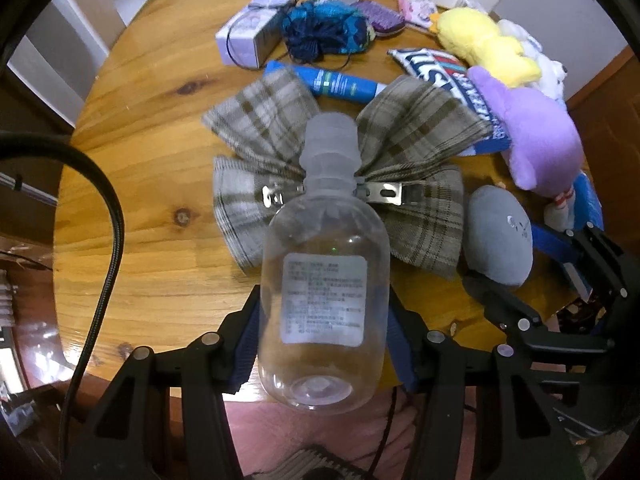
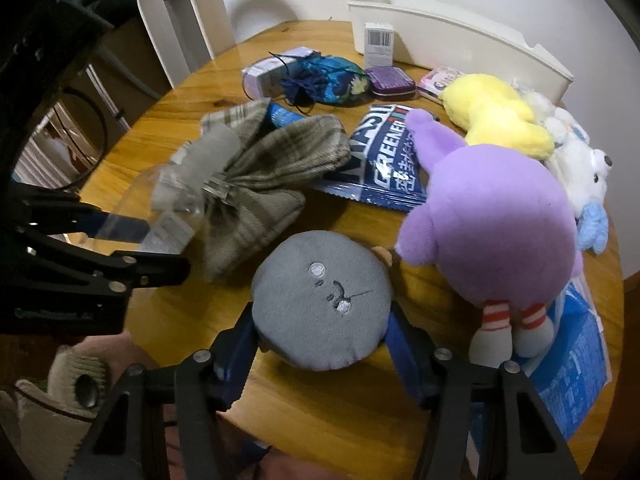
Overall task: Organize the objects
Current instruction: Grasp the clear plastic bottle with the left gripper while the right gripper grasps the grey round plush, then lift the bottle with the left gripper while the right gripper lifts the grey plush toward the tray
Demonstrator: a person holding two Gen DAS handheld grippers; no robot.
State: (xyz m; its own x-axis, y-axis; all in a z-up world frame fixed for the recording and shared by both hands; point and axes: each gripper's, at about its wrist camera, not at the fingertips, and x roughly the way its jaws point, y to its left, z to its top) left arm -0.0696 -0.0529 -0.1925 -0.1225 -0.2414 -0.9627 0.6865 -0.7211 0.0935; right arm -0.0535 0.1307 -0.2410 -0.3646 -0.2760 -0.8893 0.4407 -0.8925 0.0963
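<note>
Between our left gripper's (image 1: pixel 322 344) blue pads we pinch a clear plastic bottle (image 1: pixel 324 292), smooth and round-shouldered, lifted over the plaid fabric bow (image 1: pixel 408 200), while our right gripper (image 2: pixel 320 344) squeezes the soft grey round plush (image 2: pixel 322 300) on the wooden table (image 2: pixel 340 400), both likely bound for the white bin (image 2: pixel 460 36)

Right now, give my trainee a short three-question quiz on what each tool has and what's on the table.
1. True or false: the left tool is shut on the clear bottle.
2. What sits between the right tool's fingers? A) purple plush B) gray round plush C) yellow plush
3. Fill in: the silver clip is fixed on the plaid ____.

Key:
1. True; both pads press the bottle's sides.
2. B, the gray round plush; the purple plush stands beside it, the yellow plush lies farther back.
3. Bow.
</note>
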